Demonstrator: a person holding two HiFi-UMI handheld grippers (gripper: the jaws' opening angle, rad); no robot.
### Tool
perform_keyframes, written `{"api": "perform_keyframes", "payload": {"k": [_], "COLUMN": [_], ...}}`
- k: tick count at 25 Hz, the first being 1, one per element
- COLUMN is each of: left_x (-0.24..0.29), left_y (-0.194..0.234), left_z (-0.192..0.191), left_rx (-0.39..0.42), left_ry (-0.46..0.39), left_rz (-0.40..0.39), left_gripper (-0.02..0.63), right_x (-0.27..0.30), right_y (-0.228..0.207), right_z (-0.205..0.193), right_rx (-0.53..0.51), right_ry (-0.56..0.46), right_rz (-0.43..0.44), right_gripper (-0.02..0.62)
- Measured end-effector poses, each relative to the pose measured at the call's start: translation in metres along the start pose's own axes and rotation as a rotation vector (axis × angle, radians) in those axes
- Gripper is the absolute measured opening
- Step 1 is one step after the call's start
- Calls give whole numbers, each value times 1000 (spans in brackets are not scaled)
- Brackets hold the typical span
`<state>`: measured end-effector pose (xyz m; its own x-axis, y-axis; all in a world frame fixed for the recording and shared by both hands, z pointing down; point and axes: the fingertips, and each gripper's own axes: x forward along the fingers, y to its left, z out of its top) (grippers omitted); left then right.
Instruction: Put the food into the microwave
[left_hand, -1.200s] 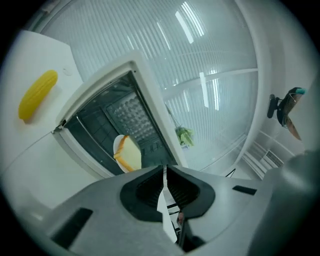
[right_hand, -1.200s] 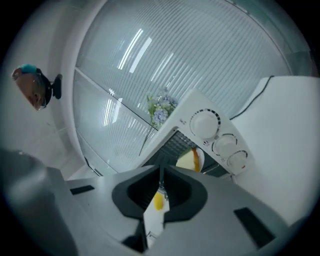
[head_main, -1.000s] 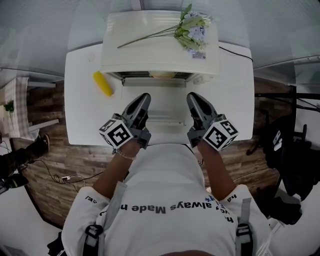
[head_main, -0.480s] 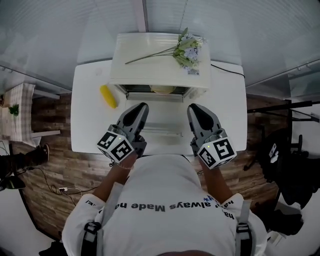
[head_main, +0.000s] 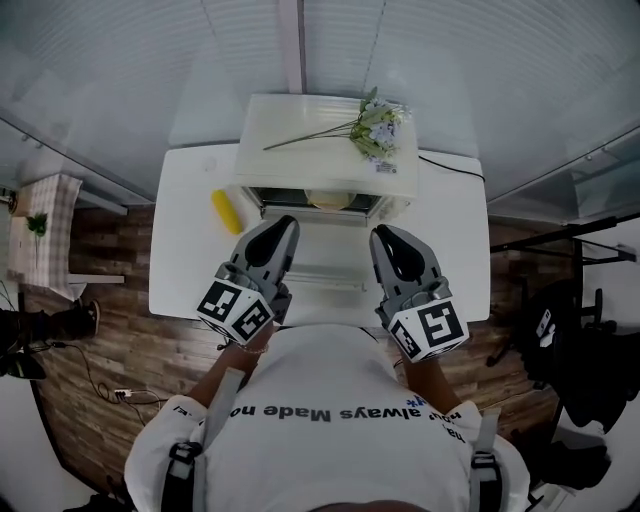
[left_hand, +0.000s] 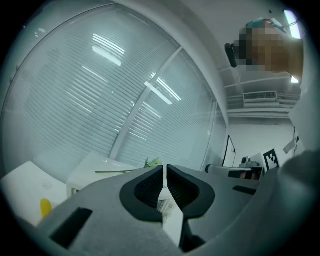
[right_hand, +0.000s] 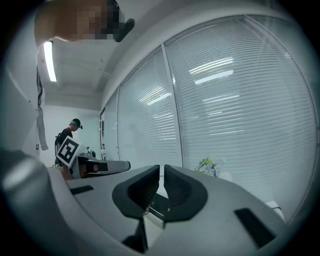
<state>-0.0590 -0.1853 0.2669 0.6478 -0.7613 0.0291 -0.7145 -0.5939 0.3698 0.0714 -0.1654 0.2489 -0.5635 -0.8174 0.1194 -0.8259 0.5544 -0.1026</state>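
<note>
- Two hand-held grippers, grey moulded plastic with black jaw pads. Each carries one cube with square black-and-white markers.
- Left gripper: jaws pressed together with only a hairline slit between the pads, and nothing between them.
- Right gripper: jaws likewise closed to a thin slit and empty.
- One microwave, a cream-white, smooth-sided box at the far edge of the table. Its one door is dropped open and lies flat toward the person, between the two grippers.
- One pale rounded item sits inside the cavity. I cannot tell what it is.
- One corn cob, yellow, oblong and smooth-looking. It lies on the table just left of the microwave, apart from both grippers.
- One table, white, flat and rectangular, standing on wood-plank flooring.
- One flower spray with pale blooms, green leaves and a long thin stem lies across the microwave top.
- One black cable runs off the microwave's right side.
</note>
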Motion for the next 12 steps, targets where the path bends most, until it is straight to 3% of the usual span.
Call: {"api": "perform_keyframes", "payload": {"k": [6, 12], "left_x": [-6, -7], "left_y": [-10, -14], "left_z": [11, 20], "left_rx": [80, 53], "left_ry": [-1, -33], "left_rz": [10, -7], "left_gripper": [26, 26], "right_x": [-3, -2], "right_y": [14, 19], "right_z": [23, 26], "right_rx": [-40, -44], "right_ry": [-30, -30], "right_rz": [15, 20], "right_gripper": [28, 28]}}
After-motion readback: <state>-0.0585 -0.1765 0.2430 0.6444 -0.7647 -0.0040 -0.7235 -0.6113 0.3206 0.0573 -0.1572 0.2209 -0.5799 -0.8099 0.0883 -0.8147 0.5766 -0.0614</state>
